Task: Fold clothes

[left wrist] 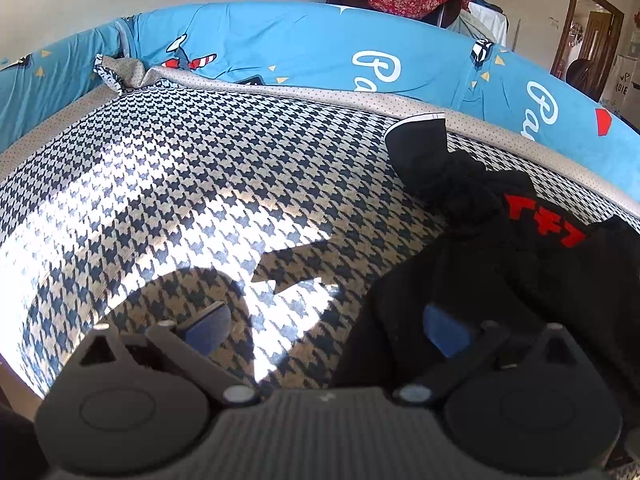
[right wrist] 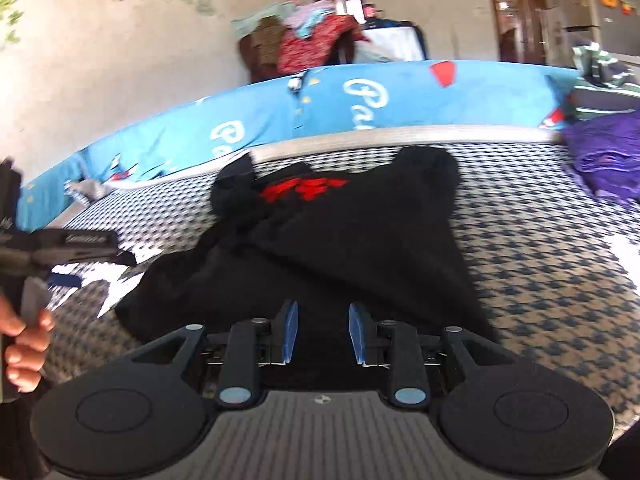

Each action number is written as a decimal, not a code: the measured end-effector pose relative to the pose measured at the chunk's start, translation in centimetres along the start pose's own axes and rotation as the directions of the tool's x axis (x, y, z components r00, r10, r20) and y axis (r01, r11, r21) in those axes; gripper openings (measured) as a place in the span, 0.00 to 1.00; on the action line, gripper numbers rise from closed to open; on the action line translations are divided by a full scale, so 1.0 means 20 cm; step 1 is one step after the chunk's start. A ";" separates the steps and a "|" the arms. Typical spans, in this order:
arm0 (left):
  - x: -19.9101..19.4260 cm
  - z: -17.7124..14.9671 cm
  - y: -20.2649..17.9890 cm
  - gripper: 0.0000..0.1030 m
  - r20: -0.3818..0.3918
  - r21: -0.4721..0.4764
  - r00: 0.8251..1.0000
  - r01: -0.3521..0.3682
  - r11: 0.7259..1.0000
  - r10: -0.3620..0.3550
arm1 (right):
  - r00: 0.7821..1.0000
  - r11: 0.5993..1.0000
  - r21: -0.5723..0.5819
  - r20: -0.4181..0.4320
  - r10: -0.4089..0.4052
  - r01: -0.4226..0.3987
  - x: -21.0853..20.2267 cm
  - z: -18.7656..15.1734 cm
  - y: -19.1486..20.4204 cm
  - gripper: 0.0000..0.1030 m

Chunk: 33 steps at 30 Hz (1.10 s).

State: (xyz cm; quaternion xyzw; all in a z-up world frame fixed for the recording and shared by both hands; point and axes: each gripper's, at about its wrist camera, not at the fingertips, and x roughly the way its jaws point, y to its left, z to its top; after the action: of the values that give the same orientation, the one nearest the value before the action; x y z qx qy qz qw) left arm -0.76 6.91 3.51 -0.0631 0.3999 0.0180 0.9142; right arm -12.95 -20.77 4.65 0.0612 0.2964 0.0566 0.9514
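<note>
Black garment with red print lain rumpled on houndstooth bed cover, part gathered, no neat fold seen; most folding judged left. Left gripper wide open, empty. Right gripper part open over cloth, nothing clamped.
</note>
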 end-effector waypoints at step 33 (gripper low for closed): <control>0.01 0.13 0.23 1.00 -0.001 -0.152 0.999 0.031 0.988 -0.032 | 0.969 0.939 -0.261 -0.160 0.189 -0.226 0.50 -0.05 0.64 0.49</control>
State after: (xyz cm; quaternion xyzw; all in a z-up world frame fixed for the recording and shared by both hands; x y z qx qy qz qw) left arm 0.83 11.71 4.70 -0.1389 0.3980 0.0339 0.9062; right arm -6.30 -6.59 0.13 -0.0455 0.3401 0.2015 0.9174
